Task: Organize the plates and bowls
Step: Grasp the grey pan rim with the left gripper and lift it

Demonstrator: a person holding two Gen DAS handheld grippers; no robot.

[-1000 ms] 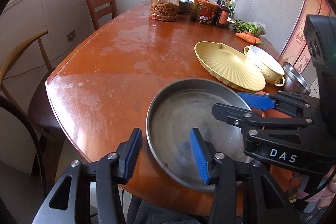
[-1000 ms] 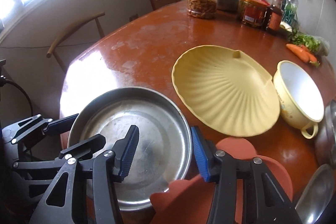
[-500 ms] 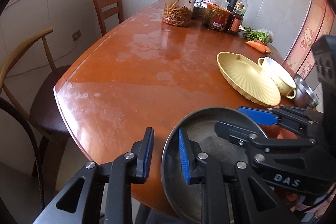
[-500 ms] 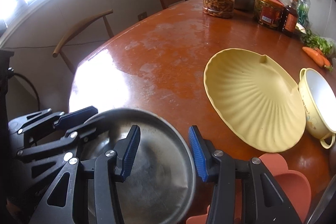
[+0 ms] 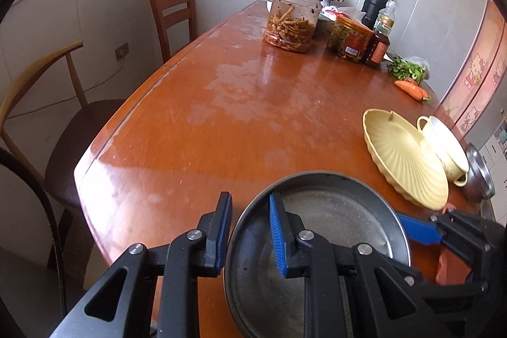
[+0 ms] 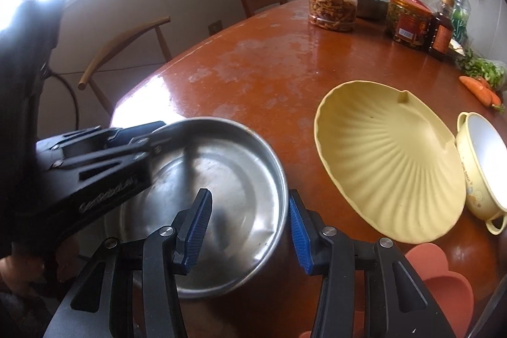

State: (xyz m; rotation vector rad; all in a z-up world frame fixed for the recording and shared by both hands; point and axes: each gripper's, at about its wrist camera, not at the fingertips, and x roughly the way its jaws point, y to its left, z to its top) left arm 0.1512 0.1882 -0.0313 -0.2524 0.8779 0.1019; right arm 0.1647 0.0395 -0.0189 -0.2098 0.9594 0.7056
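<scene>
Both tongs, left [image 5: 247,230] and right [image 6: 248,230], clamp my steel pan's [image 6: 228,179] opposite rims at lower frame; rigid, light, probably slippery.

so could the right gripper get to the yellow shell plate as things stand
Probably not yet: the right gripper is clamped on the steel pan rim. The shell plate lies close by, nothing between.

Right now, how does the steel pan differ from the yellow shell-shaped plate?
The steel pan is grey metal, round and smooth; the yellow shell-shaped plate is ribbed and fan-shaped. The pan is gripped at its rim by the left tongs and right tongs; the plate lies untouched. Both are empty, on the wooden table.
</scene>
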